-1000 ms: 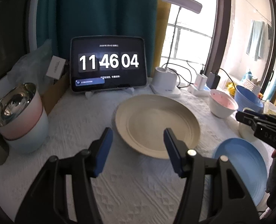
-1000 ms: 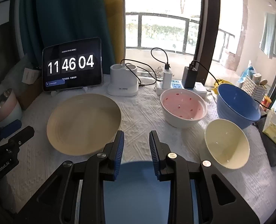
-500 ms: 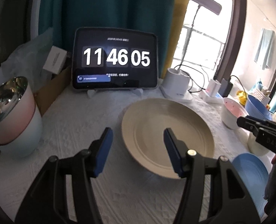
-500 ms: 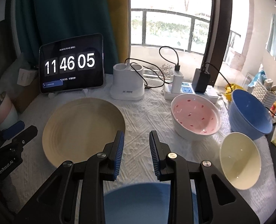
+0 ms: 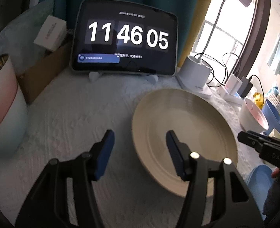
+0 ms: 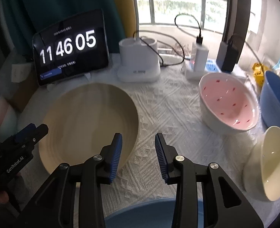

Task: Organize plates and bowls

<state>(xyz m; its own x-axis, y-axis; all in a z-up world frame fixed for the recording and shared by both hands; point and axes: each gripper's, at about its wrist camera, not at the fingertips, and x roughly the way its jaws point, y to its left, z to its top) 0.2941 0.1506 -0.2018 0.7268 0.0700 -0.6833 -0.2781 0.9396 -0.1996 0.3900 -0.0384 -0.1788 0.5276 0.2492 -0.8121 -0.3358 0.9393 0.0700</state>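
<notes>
A large cream plate (image 5: 187, 125) (image 6: 90, 119) lies on the white cloth. My left gripper (image 5: 139, 148) is open and empty, its right finger over the plate's near left rim. My right gripper (image 6: 138, 150) is open and empty, just right of the plate's near edge. A blue plate (image 6: 151, 214) (image 5: 259, 180) lies under my right gripper at the near edge. A pink-lined bowl (image 6: 229, 104), a blue bowl (image 6: 276, 98) and a cream bowl (image 6: 269, 165) stand at the right.
A tablet clock (image 5: 124, 38) stands at the back. A pink and white steel-lined bowl stack (image 5: 1, 102) is at the far left, by a cardboard box (image 5: 43, 72). A white lamp base (image 6: 139, 60), power strip and chargers (image 6: 212, 60) with cables line the back.
Both grippers have moved forward and lower toward the cream plate. The right gripper's jaws have opened wider. The blue plate has slid further under the right gripper's view.
</notes>
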